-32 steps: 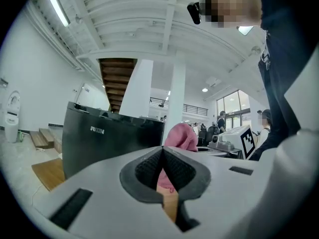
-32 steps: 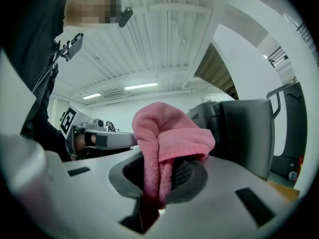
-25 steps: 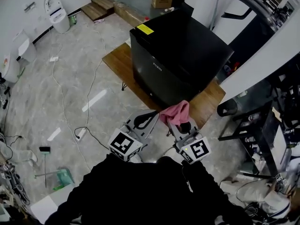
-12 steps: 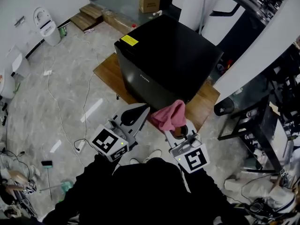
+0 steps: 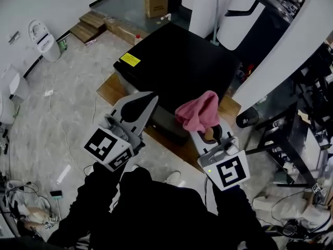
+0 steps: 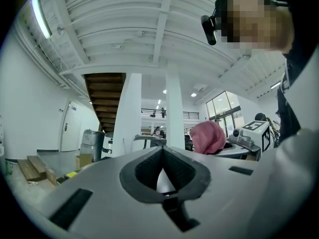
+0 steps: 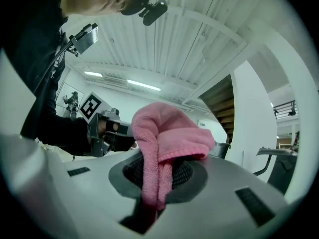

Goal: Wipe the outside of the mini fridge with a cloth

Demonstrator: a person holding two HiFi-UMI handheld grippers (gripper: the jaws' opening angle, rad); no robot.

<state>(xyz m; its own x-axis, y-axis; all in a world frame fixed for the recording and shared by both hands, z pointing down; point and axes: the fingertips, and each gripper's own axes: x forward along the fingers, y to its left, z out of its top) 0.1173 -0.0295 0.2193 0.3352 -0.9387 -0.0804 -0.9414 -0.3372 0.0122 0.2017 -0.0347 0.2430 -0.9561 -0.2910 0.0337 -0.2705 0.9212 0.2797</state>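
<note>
Head view puts the black mini fridge (image 5: 177,61) on its low wooden surface (image 5: 110,87), just beyond both tools. The right hand-held gripper (image 5: 202,125) is clamped on a bunched pink cloth (image 5: 200,112), which seems to hang off the fridge. The left hand-held gripper (image 5: 146,99) has its jaws together on nothing. Wiping looks not yet begun: next, the cloth must come down flat on the top or a side panel. Cloth and tools hide the fridge's near edge, and its far sides are out of sight.
</note>
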